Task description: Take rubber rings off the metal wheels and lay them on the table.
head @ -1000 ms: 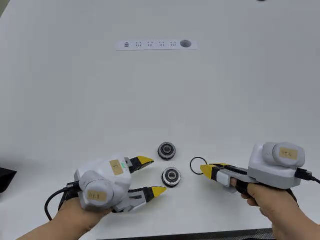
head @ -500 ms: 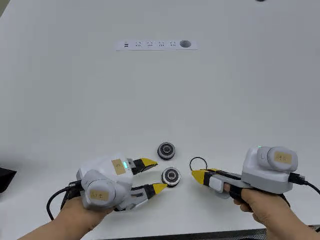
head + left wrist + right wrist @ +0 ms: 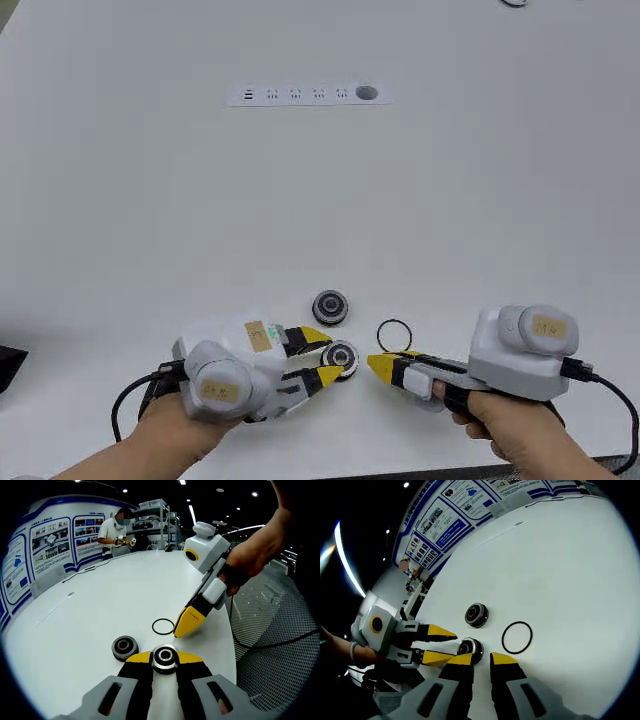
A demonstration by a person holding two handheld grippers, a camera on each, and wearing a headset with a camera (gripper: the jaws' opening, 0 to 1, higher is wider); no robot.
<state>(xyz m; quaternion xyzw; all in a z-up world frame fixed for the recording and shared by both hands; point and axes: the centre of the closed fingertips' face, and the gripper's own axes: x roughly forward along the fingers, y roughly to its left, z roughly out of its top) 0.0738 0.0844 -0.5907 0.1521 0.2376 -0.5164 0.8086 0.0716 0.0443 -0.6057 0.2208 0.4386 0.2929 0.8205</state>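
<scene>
My left gripper (image 3: 327, 357) (image 3: 165, 656) is shut on a metal wheel (image 3: 343, 356) (image 3: 165, 658) that lies on the white table (image 3: 200, 220); its yellow tips press the wheel from both sides. A second metal wheel (image 3: 330, 306) (image 3: 125, 647) (image 3: 476, 615) with a dark rubber ring lies just beyond. A loose black rubber ring (image 3: 394, 335) (image 3: 164, 626) (image 3: 517, 637) lies flat to the right. My right gripper (image 3: 378, 364) (image 3: 481, 656) points at the held wheel (image 3: 470, 649) from the right, close by, its jaws open by a narrow gap with nothing between them.
A white power strip (image 3: 305, 94) lies far back on the table. A black cable (image 3: 125, 400) trails from the left gripper near the table's front edge. A dark object (image 3: 8, 362) sits at the left edge. A person (image 3: 117, 530) stands far off.
The left gripper moved right and its jaws narrowed onto the nearer wheel. The right gripper moved left, away from the loose ring toward that wheel. The head camera tilted slightly.
</scene>
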